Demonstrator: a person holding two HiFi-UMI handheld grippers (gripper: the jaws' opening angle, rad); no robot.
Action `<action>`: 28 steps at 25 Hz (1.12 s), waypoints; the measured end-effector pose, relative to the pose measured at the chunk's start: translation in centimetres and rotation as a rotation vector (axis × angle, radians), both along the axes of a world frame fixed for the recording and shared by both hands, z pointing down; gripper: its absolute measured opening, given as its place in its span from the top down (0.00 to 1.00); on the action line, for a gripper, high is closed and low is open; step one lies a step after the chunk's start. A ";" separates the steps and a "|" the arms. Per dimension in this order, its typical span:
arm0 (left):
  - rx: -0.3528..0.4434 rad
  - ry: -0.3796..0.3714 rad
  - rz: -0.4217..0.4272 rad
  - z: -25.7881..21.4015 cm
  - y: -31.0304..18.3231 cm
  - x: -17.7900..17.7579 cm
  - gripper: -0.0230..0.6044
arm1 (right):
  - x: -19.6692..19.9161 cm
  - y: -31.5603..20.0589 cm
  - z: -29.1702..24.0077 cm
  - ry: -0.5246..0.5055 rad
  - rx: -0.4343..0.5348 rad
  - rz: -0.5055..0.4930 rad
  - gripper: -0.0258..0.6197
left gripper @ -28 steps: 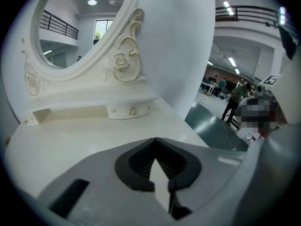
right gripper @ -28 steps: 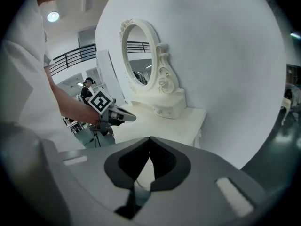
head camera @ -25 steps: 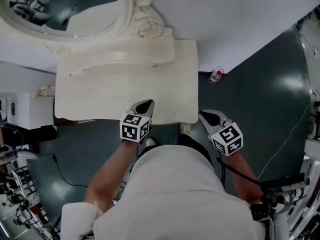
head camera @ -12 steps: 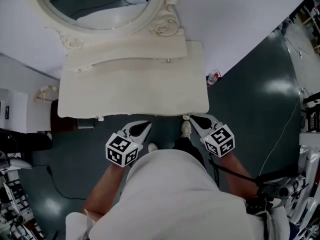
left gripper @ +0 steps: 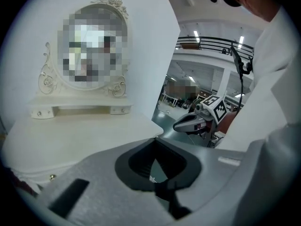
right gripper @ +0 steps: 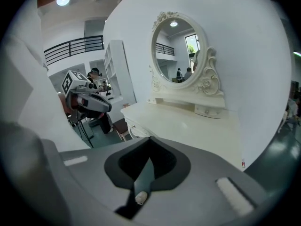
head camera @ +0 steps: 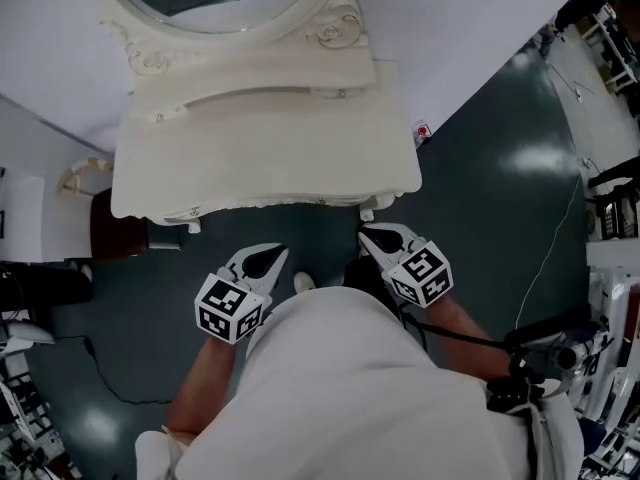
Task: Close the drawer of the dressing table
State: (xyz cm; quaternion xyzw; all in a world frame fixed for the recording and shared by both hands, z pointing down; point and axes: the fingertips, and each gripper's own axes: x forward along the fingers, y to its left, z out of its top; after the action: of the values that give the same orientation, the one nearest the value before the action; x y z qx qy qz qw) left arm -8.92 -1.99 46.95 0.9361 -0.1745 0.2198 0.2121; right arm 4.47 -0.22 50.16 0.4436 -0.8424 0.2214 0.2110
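Grey left claw (head camera: 280,252) and right claw (head camera: 366,236), both closed empty, point at dressing table (head camera: 260,158).

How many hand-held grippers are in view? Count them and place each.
2. The left hand-held gripper hangs over the floor before the dressing table; the right hand-held gripper is by the table's front right corner. None seems hidden.

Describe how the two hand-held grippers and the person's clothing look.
The left gripper and right gripper have pale, tapering shells with dark hollows. Each carries a white cube with black square markers. A black cable trails behind the right one. The person wears a white top.
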 end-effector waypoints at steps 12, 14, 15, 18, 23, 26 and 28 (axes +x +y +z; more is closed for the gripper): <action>0.038 0.018 -0.023 -0.6 -0.6 -5.0 0.96 | -5.7 -0.8 -0.7 0.034 0.025 -0.041 0.96; 0.033 0.019 -0.036 -0.3 -0.8 -5.8 0.96 | -6.5 -1.3 -0.6 0.035 0.027 -0.053 0.96; 0.029 0.018 -0.040 -0.1 -0.8 -6.1 0.96 | -6.7 -1.6 -0.6 0.037 0.029 -0.058 0.96; 0.022 0.013 -0.043 0.2 -0.9 -6.6 0.96 | -7.3 -2.2 -0.8 0.042 0.032 -0.067 0.96; 0.013 0.011 -0.042 0.6 -1.3 -6.7 0.96 | -7.9 -2.6 -0.5 0.046 0.021 -0.084 0.96; 0.007 0.009 -0.038 0.9 -1.4 -6.8 0.96 | -8.3 -2.8 -0.4 0.050 0.019 -0.089 0.96; 0.002 0.010 -0.037 1.1 -1.5 -6.8 0.96 | -8.3 -3.0 -0.3 0.052 0.018 -0.092 0.96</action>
State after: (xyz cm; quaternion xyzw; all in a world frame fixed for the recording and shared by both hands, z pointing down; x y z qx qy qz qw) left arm -15.74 -3.51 48.04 0.9340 -0.1909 0.2110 0.2159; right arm -3.88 -3.20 49.85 0.4120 -0.8581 0.1921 0.2387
